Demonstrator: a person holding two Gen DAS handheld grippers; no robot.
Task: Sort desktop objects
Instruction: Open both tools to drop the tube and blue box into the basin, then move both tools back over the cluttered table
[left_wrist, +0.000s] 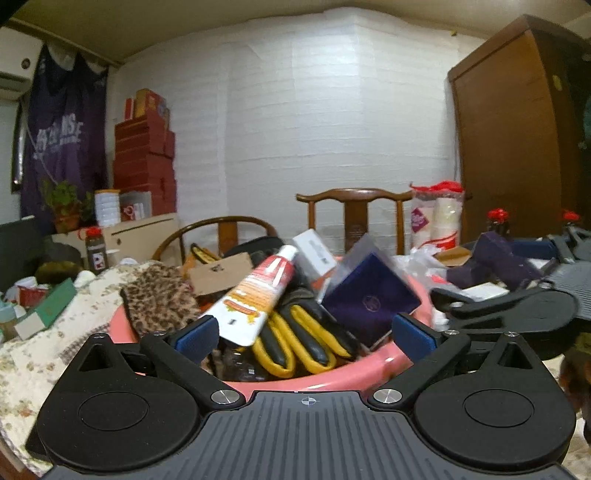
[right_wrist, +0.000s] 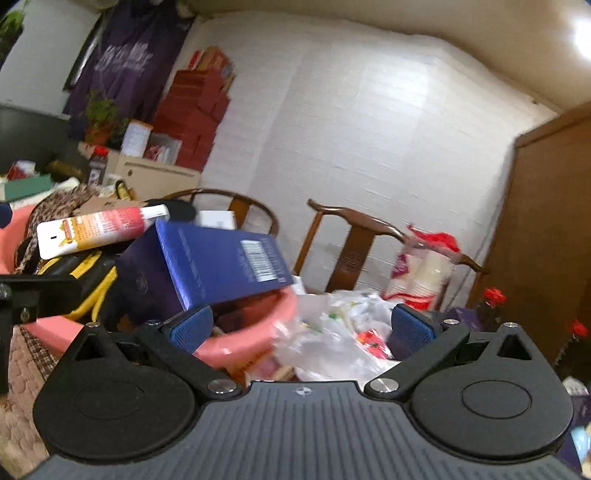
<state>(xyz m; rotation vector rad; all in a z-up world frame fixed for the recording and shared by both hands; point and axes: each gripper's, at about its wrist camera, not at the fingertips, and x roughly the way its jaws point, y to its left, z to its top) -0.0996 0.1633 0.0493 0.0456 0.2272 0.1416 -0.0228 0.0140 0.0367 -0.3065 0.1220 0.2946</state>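
Pink plastic, the basin sat heaped with clutter on the quilted tabletop. My left tool hung released at its near rim, blue pads apart, empty. Inside lay a white and red tube across black and yellow gloves, beside a navy box and leopard-print cloth. My right tool was also spread wide, holding nothing, over a crumpled plastic bag just beside the basin.

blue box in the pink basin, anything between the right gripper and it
Nothing visible blocks it. The right gripper is open, and the blue box leans over the pink basin rim just ahead of its left finger. The plastic bags lie off to the right.
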